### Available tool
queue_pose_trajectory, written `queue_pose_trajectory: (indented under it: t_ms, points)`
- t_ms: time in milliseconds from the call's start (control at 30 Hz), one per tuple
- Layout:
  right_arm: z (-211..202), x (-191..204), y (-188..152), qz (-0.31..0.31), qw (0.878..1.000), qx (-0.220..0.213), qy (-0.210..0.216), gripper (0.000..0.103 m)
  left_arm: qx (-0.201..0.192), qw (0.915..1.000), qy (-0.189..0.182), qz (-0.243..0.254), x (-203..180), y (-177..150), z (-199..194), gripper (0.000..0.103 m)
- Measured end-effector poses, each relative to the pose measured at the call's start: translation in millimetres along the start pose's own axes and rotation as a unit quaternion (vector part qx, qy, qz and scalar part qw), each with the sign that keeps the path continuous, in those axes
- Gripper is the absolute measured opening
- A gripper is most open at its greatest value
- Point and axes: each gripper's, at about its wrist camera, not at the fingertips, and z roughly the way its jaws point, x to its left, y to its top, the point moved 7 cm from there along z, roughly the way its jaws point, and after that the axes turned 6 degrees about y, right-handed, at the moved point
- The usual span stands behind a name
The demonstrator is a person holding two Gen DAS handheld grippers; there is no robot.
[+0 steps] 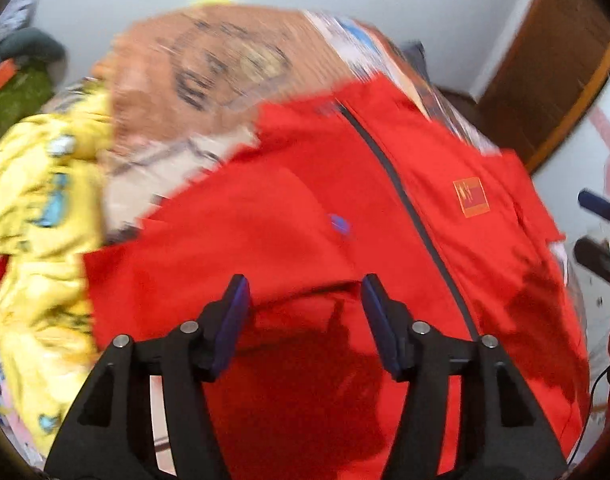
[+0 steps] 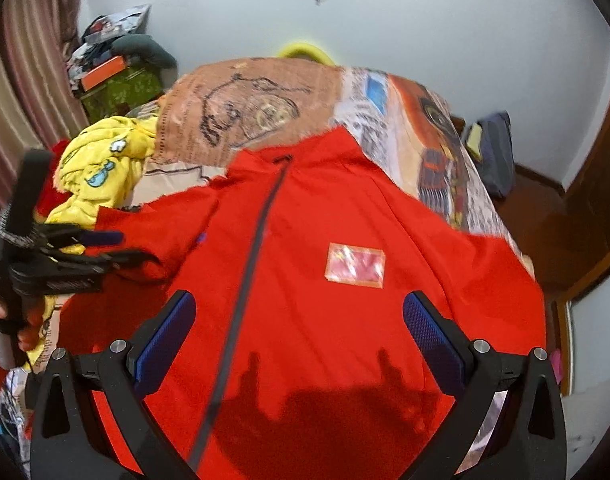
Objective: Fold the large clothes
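A large red jacket [image 1: 305,208] with a dark front zip and an orange chest patch lies spread on the bed; it also shows in the right wrist view [image 2: 325,220]. My left gripper [image 1: 305,284] is open and empty, hovering over the jacket's lower left part. It also shows in the right wrist view [image 2: 117,246] at the jacket's left sleeve. My right gripper [image 2: 299,308] is wide open and empty above the jacket's lower middle. Its tips show at the right edge of the left wrist view [image 1: 597,228].
A crumpled yellow printed garment [image 1: 41,216] lies left of the jacket, also in the right wrist view [image 2: 101,168]. The bed has a printed orange cover [image 2: 257,100]. A wooden door [image 1: 545,80] stands at the right. Cluttered boxes [image 2: 113,76] sit at the far left.
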Motion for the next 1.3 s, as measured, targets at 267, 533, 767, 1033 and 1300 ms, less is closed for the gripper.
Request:
queue_pose_trajectory:
  t_ms: [267,533,767,1033,1300]
  points:
    - [40,69,31,-0.072,0.997,0.017,0.028,0.103,-0.041,0.9917,0.093,-0.078,126,-7,-42,0.063]
    - [124,160,18,-0.183,0.976,0.096,0.065,0.103,-0.003,0.9865,0.114,-0.118,184,-58,-26,0.063]
    - [186,188,-3,-0.265,0.951,0.155,0.032,0.098,0.013,0.9857,0.103,-0.132,196,-86,-13,0.063]
    - [226,206,3,-0.294,0.941,0.165,0.019,0.069,0.032,0.9866,0.094,-0.129,192,-99,9,0.063]
    - [229,226,11,-0.277,0.949,0.144,0.05,0.009,0.041,0.9872,0.081,-0.131,181,-103,15,0.063]
